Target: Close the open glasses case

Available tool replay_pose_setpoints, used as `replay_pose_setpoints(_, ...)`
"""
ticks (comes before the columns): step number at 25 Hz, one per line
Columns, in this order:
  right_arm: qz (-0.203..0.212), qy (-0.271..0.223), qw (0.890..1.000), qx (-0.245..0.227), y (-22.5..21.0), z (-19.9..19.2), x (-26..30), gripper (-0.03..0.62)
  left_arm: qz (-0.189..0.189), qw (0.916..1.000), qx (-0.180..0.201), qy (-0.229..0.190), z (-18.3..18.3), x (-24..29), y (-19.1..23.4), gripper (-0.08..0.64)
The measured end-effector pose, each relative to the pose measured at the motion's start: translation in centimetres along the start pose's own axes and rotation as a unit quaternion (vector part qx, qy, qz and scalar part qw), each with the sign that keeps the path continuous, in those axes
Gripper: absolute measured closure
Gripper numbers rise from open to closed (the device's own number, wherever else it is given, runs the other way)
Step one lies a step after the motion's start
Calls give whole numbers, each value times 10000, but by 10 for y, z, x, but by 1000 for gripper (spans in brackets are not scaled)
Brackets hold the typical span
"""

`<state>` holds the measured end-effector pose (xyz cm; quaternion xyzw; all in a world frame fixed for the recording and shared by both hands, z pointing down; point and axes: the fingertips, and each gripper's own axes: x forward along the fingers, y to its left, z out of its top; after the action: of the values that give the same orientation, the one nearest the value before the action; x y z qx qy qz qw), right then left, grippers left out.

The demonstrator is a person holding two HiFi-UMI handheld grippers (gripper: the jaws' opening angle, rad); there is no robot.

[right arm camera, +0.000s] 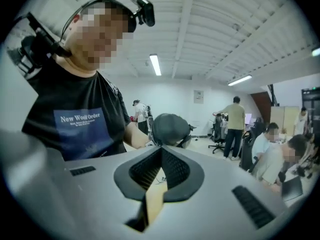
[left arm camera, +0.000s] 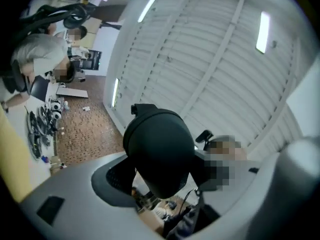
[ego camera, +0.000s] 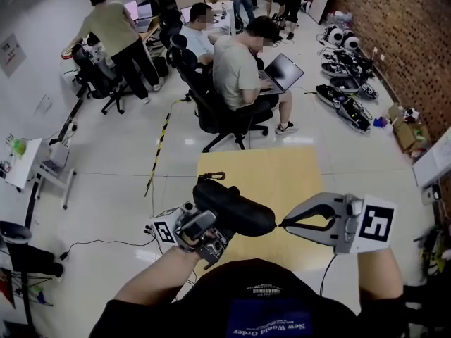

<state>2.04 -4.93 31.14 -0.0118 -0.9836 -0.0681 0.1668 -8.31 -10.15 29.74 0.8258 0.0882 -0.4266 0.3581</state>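
The black glasses case (ego camera: 234, 208) is held up in the air over the near edge of the wooden table (ego camera: 289, 174); it looks closed, with a small loop at its far end. My left gripper (ego camera: 210, 224) is shut on its near end, and in the left gripper view the case (left arm camera: 159, 151) fills the gap between the jaws and points up at the ceiling. My right gripper (ego camera: 285, 224) is shut with nothing in it, its tips just off the case's right end. The right gripper view shows its closed tips (right arm camera: 159, 147) with the case (right arm camera: 170, 128) just beyond.
Beyond the table a person with a laptop (ego camera: 282, 71) sits in a black office chair (ego camera: 215, 111); more people work further back. Gear lies on the floor by the brick wall (ego camera: 345, 83). A white cart (ego camera: 32, 162) and floor cables (ego camera: 91, 243) are at left.
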Motion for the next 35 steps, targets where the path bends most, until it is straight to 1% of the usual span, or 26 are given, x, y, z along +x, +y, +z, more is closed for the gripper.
replay_pose_setpoints(1, -160, 344, 9993, -33, 1, -12, 5, 606, -328, 9984, -249, -383, 7, 3, -10, 232)
replay_pose_setpoints(2, -294, 570, 9979, -28, 0, -23, 12, 606, -684, 9943, -464, -673, 13, 7, -22, 232)
replay_pose_setpoints(3, -347, 557, 9978, 7, 0, -28, 19, 606, -969, 9906, -569, -783, 15, 12, -33, 232)
replay_pose_setpoints(4, -324, 344, 9988, 83, -1, -28, 24, 606, -1129, 9896, -546, -708, 14, 16, -40, 233)
replay_pose_setpoints(5, -272, 28, 9994, 199, 0, -24, 26, 606, -1177, 9904, -456, -560, 11, 19, -43, 233)
replay_pose_setpoints(6, -229, -319, 9986, 355, 0, -16, 25, 606, -1156, 9914, -369, -483, 12, 19, -44, 233)
replay_pose_setpoints(7, -200, -662, 9961, 552, 1, -8, 22, 606, -1097, 9920, -305, -538, 17, 16, -43, 233)
replay_pose_setpoints(9, -150, -1302, 9862, 1009, 2, 9, 11, 604, -970, 9914, -185, -863, 34, 4, -42, 233)
replay_pose_setpoints(11, -47, -1848, 9721, 1442, 1, 25, 1, 604, -961, 9899, -99, -1040, 43, -2, -45, 233)
replay_pose_setpoints(12, 91, -2031, 9652, 1648, 1, 32, -1, 562, -1004, 9897, -79, -1016, 43, -2, -46, 233)
replay_pose_setpoints(13, 275, -2152, 9586, 1847, 1, 39, -1, 460, -1053, 9898, -69, -959, 42, -2, -48, 233)
replay_pose_setpoints(14, 461, -2233, 9526, 2016, 2, 46, 0, 413, -1086, 9900, -62, -903, 40, -2, -49, 233)
replay_pose_setpoints(16, 777, -2330, 9436, 2218, 3, 56, 5, 368, -1103, 9905, -49, -816, 38, -2, -48, 233)
replay_pose_setpoints(18, 1073, -2294, 9364, 2431, 9, 64, 15, 368, -1078, 9913, -36, -753, 35, -3, -47, 232)
replay_pose_setpoints(20, 1271, -2207, 9314, 2602, 14, 67, 24, 368, -1034, 9922, -22, -701, 33, -5, -44, 233)
replay_pose_setpoints(23, 1357, -2128, 9309, 2640, 19, 65, 32, 376, -966, 9933, 0, -629, 30, -8, -41, 232)
replay_pose_setpoints(24, 1306, -2113, 9319, 2643, 19, 64, 33, 430, -947, 9937, 7, -606, 30, -8, -40, 233)
replay_pose_setpoints(26, 1185, -2120, 9334, 2640, 16, 64, 32, 605, -921, 9942, 18, -560, 28, -10, -38, 233)
replay_pose_setpoints(29, 1287, -2161, 9333, 2564, 21, 69, 26, 605, -926, 9945, 24, -498, 25, -11, -37, 233)
replay_pose_setpoints(32, 1305, -2071, 9376, 2471, 25, 68, 24, 605, -1000, 9940, 11, -454, 23, -11, -39, 233)
replay_pose_setpoints(33, 1307, -2063, 9372, 2492, 25, 67, 23, 604, -1039, 9936, 3, -444, 22, -11, -40, 233)
replay_pose_setpoints(35, 1437, -2124, 9309, 2600, 28, 67, 22, 604, -1122, 9928, -15, -427, 20, -10, -43, 232)
